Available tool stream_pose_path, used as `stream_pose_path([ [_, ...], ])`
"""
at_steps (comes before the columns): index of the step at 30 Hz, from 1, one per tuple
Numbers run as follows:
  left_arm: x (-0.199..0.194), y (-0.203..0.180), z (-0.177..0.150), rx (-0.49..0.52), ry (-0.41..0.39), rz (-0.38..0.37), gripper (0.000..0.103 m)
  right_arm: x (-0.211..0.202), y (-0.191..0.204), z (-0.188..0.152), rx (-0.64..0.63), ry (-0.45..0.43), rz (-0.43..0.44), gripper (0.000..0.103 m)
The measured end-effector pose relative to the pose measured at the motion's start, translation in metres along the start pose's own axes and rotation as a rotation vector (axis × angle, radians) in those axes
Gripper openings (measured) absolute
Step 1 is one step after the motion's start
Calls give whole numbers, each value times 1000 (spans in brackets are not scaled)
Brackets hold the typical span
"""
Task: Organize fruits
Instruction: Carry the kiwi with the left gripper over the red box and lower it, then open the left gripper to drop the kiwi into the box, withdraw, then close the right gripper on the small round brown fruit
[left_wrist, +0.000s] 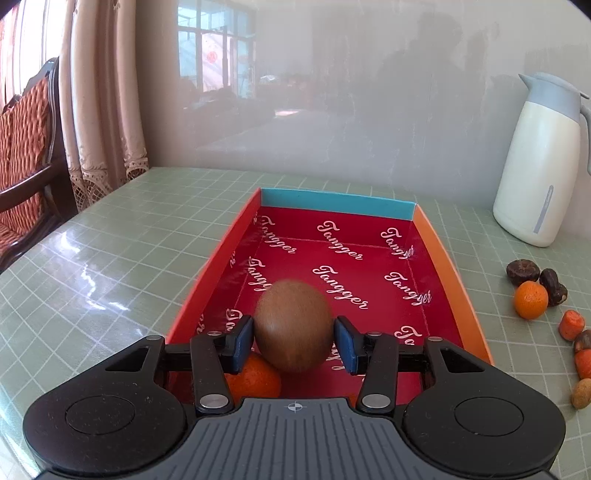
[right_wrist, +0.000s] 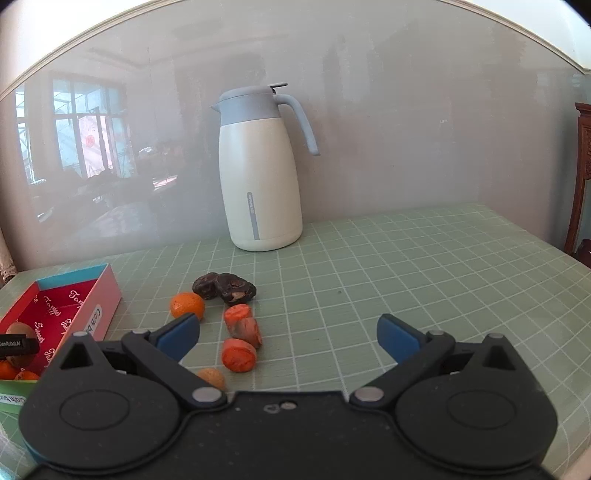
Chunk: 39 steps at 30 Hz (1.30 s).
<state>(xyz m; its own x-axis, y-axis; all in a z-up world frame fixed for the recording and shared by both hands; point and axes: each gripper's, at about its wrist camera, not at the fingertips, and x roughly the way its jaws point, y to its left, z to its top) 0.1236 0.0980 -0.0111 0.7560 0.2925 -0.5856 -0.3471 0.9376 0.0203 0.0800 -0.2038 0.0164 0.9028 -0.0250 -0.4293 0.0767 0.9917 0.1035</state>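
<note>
We work on a green gridded tablecloth by a glossy grey wall. Our left gripper grips a brown kiwi above the red box; our right gripper gapes wide.

The left wrist camera sat low, just behind its jaws, looking along the red box toward the far wall, very near the kiwi. The right wrist camera sat further right, a little higher over the counter, facing the jug. Both views shared the box, the jug and the loose fruit between them.
</note>
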Motion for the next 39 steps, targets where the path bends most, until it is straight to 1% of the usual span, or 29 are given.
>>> stream_pose_path([
  [1, -4, 1, 0, 7, -19, 11, 49, 1, 1, 0, -3, 2, 3, 103],
  [2, -7, 1, 1, 19, -39, 26, 54, 1, 2, -1, -6, 5, 5, 103],
  [3, -11, 1, 2, 30, -59, 38, 61, 2, 4, -1, -10, 8, 5, 103],
  [5, -17, 4, 3, 39, -87, 43, 67, 3, 7, -2, -18, 14, 10, 103],
  [10, -26, 15, 6, 25, -103, 35, 67, 6, 14, -5, -39, 26, 22, 103],
  [14, -40, 29, 9, 6, -132, 41, 68, 9, 19, -6, -48, 37, 44, 103],
  [16, -50, 38, 9, -5, -154, 52, 70, 11, 22, -7, -50, 47, 56, 103],
  [18, -59, 48, 7, -12, -172, 65, 76, 14, 25, -8, -48, 63, 68, 103],
  [20, -70, 59, 0, -11, -191, 89, 79, 17, 28, -10, -49, 77, 79, 103],
  [23, -78, 75, -9, -19, -193, 118, 81, 22, 34, -13, -49, 102, 114, 103],
  [25, -80, 85, -14, -40, -178, 117, 82, 25, 39, -16, -50, 112, 132, 100],
  [28, -83, 97, -20, -60, -172, 123, 82, 28, 48, -18, -71, 124, 141, 92],
  [29, -84, 100, -21, -67, -173, 128, 82, 30, 50, -19, -74, 131, 143, 87],
  [30, -84, 103, -22, -73, -174, 130, 82, 32, 52, -20, -78, 139, 140, 83],
  [32, -85, 108, -25, -83, -178, 135, 83, 36, 55, -21, -86, 155, 132, 77],
  [35, -86, 114, -27, -92, -179, 143, 84, 44, 56, -24, -76, 184, 115, 72],
  [37, -86, 117, -28, -99, -179, 144, 85, 48, 55, -26, -63, 200, 109, 65],
  [39, -87, 120, -29, -108, -180, 149, 86, 51, 54, -26, -55, 209, 113, 50],
])
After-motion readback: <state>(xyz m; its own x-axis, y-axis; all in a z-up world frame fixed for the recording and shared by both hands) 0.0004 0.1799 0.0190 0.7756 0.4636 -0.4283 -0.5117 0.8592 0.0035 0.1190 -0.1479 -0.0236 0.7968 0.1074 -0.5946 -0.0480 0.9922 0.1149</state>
